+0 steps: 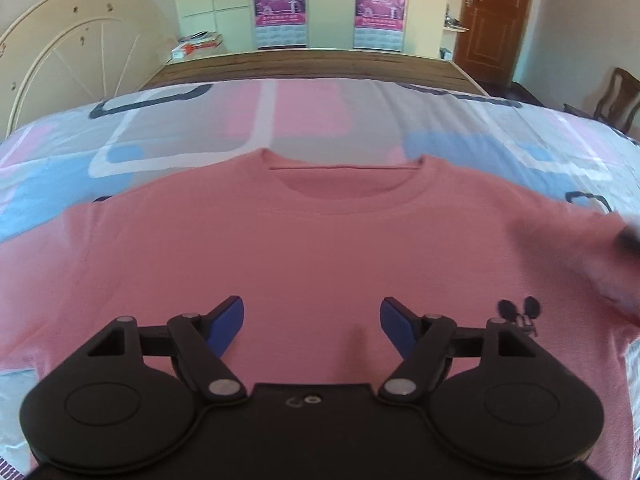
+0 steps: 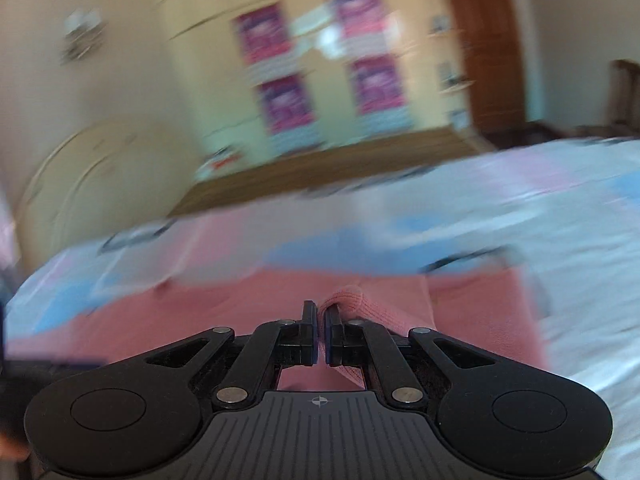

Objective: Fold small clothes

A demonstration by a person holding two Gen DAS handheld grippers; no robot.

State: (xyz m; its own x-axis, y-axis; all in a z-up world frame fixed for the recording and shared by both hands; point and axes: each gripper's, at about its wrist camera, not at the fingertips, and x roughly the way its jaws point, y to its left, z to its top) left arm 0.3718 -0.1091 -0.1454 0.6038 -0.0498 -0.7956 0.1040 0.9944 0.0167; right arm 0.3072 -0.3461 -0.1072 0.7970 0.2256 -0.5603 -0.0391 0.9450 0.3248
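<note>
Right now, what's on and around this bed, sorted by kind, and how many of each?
Pink T-shirt: 1
Patterned bedsheet: 1
Posters on the cupboard: 2
Brown door: 1
Wooden chair: 1
Hand-held grippers: 2, the left open over the shirt, the right shut on a sleeve
Total: 8

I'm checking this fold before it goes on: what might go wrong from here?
1. The right gripper pinches only a small fold of the pink T-shirt; the cloth may slip out.
2. The left gripper is open above the shirt, pinning nothing, so the whole shirt may drag across the bedsheet.
</note>
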